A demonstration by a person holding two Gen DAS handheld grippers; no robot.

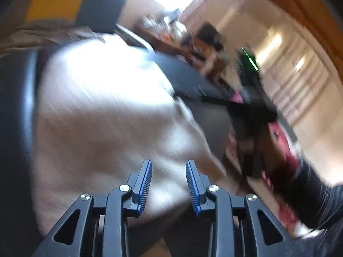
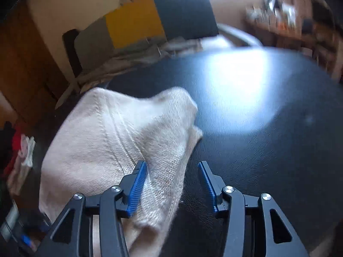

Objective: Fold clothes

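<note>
From my left wrist cam, heavily motion-blurred: my left gripper (image 1: 169,185) has black plastic arms w/ ribbed blue pads; jaws parted, nothing between them; behind them a cream knit garment (image 1: 103,111), soft and ribbed, spreads across most of the view over the black worktop (image 1: 19,111). To the right a dark-sleeved arm (image 1: 321,201) w/ blurred pink patches near it; can't tell what those are.

Right wrist cam, sharper: my right gripper (image 2: 172,187) has the same black arms and blue ribbed fingers (image 2: 137,189); jaws released, wide apart; the cream knit garment (image 2: 111,141) lies bunched and humped at the worktop's left part, one fold draped against the left finger and running down under the gripper; I see a raised seam line down the weave; fabric looks fuzzy at the edges. The black worktop (image 2: 268,128) is matte, faintly leather-grained, w/ a bright window glare. Beyond it a yellow-and-dark panelled cushion (image 2: 137,19) sits above rumpled beige cloth (image 2: 128,57).
</note>
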